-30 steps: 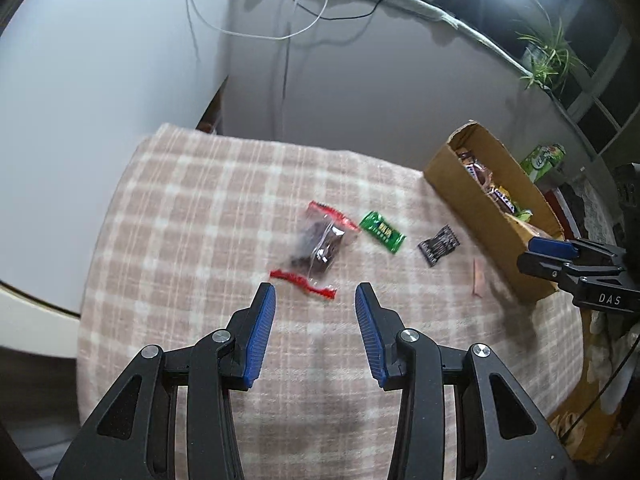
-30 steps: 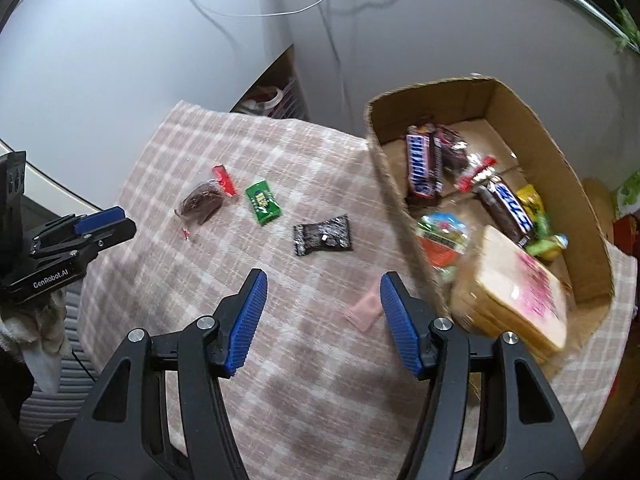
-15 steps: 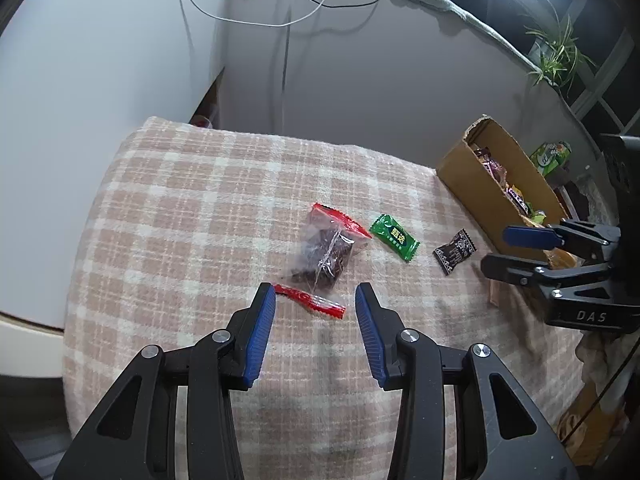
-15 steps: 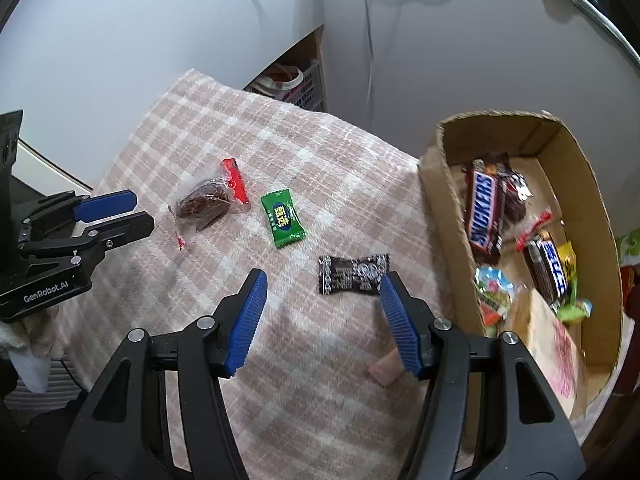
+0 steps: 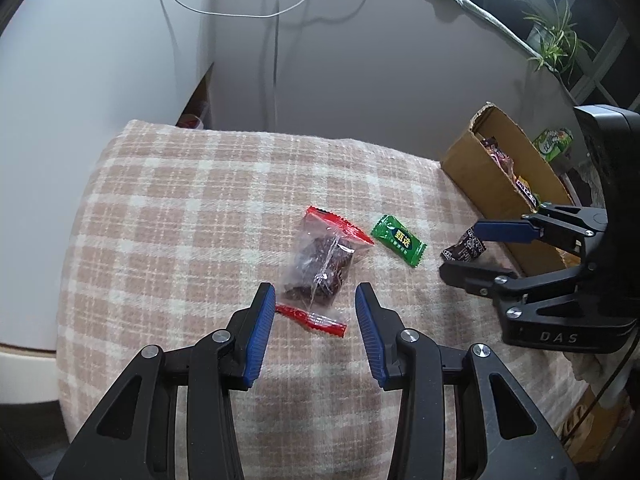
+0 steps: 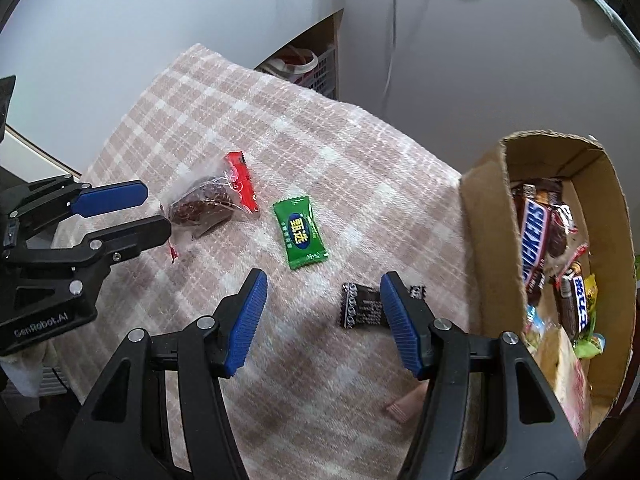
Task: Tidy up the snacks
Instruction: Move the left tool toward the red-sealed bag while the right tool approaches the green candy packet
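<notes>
A: What is seen, from the biggest thing down?

B: A table is covered by a pink checked cloth (image 5: pixel 192 208). At its right edge a cardboard box (image 6: pixel 616 216) is stood, filled with chocolate bars (image 6: pixel 534 236) and other wrapped snacks.

A: And the grippers?

B: The left gripper (image 5: pixel 316 300) is held just above the near end of a clear packet with red ends (image 5: pixel 320 260); its fingers are parted narrowly and nothing is gripped. The right gripper (image 6: pixel 323 286) is held over the cloth with fingers spread wider, also empty.

A: Where are the loose snacks?

B: The clear packet is laid mid-cloth. A green candy (image 6: pixel 299 232) is laid just beside it, towards the box. A small black candy (image 6: pixel 362 306) is partly covered by the right gripper's right finger (image 6: pixel 398 320)
</notes>
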Tool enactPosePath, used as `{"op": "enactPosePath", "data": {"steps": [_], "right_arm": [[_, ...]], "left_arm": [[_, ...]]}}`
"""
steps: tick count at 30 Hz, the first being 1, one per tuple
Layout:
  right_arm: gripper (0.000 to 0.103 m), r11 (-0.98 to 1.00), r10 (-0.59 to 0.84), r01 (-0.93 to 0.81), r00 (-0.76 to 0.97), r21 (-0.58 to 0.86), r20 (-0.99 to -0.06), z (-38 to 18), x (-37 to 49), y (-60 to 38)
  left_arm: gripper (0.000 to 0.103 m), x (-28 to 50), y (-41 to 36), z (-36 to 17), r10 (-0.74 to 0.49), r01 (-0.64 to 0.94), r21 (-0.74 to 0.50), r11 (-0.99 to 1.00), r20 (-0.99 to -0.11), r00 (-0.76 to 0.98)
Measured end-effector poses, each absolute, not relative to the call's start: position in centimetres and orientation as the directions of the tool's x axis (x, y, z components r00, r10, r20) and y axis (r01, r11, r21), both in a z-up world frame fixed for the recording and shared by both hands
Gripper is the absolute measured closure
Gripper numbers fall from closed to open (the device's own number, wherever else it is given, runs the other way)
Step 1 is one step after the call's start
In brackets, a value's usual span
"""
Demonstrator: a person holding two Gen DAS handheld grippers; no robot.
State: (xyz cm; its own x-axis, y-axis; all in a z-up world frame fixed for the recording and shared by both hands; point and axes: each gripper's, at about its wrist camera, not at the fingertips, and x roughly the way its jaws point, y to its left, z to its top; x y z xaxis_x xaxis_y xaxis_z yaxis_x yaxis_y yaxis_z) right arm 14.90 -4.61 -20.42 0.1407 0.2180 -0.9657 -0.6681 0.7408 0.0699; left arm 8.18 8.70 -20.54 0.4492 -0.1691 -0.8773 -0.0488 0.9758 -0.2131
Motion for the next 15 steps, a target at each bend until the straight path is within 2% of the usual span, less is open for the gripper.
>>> {"op": "enactPosePath", "data": {"steps": [15], "right_arm": [[0.041,0.726,0.193,-0.686,0.15,0.038,-0.97,-22.5,15.6,-2.7]], "left_arm": [[0.063,9.8,8.6,-22.0,-0.197,-0.003,-0.222,0.975,-0.873,0.446]]}}
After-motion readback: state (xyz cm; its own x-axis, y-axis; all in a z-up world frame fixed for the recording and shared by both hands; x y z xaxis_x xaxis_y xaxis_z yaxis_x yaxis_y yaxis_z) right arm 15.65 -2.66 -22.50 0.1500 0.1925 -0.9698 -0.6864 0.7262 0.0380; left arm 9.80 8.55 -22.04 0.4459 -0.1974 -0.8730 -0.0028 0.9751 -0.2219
